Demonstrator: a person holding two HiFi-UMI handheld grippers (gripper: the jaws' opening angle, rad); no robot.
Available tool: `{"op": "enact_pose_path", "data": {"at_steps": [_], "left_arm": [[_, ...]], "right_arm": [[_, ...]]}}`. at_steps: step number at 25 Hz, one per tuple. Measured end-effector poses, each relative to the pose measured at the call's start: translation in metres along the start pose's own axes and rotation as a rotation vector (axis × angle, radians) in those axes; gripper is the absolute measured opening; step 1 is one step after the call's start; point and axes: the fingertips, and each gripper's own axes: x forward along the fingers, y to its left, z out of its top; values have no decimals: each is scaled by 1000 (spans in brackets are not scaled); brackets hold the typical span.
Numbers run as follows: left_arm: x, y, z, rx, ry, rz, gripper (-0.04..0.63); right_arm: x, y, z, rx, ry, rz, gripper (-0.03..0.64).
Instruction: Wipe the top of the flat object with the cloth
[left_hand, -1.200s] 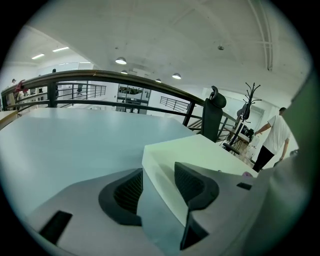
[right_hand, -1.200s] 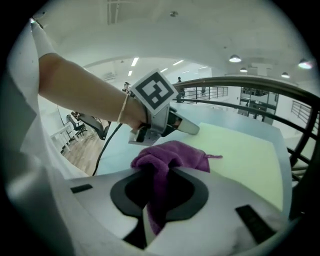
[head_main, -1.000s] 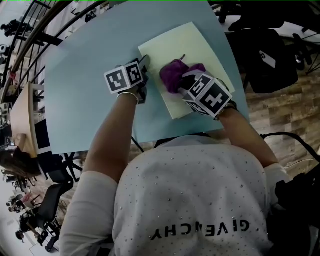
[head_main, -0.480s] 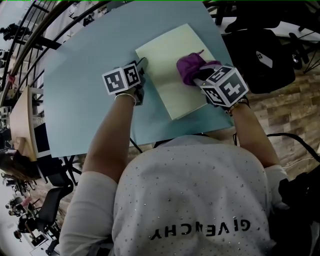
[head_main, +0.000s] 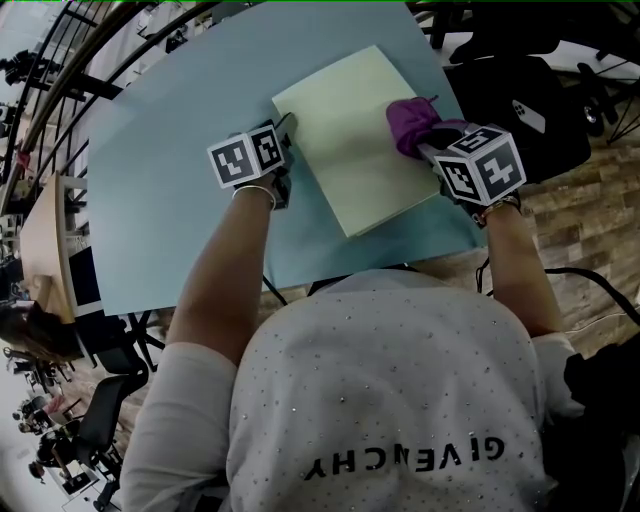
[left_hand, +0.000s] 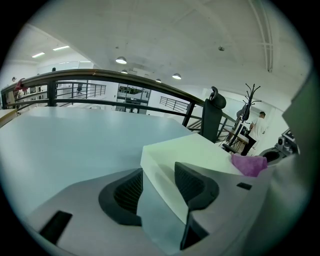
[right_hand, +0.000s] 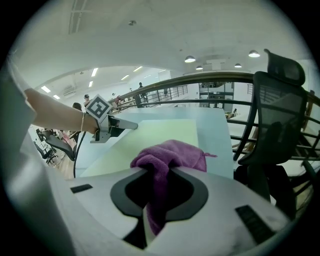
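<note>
Holding the cloth (head_main: 412, 122) at the right edge of the flat object (head_main: 345, 140)

A dark railing (left_hand: 100, 74) curves past the left of the pale blue counter (head_main: 150, 200), which has bare room on that side. The left gripper (head_main: 289, 124) has its jaws apart, astride the flat object's left edge near a corner. The pale green flat object lies askew, its right side close to the counter's right rim. The right gripper (head_main: 430, 142) is clamped on the purple cloth, which is bunched there. A black chair (head_main: 520, 100) stands just beyond, on wood floor (head_main: 570, 220).
</note>
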Motion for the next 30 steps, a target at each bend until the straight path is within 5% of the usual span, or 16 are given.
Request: {"op": "enact_pose_path", "data": {"at_steps": [9, 13, 16, 22, 26, 30], "left_arm": [[0, 1, 1, 1, -12, 4, 207], [-2, 3, 1, -1, -15, 12, 207], [-2, 3, 0, 10, -19, 23, 207], [-1, 0, -1, 6, -21, 14, 207], [-2, 1, -1, 22, -14, 4, 207], [-4, -1, 5, 145, -14, 34, 207]], "right_arm": [[-10, -13, -1, 54, -36, -39, 46], [-12, 22, 16, -155, -5, -39, 46], [4, 79, 24, -292, -9, 62, 46], [31, 179, 6, -311, 10, 378, 47], [38, 191, -5, -344, 49, 404, 48], [36, 178, -2, -241, 54, 404, 48]]}}
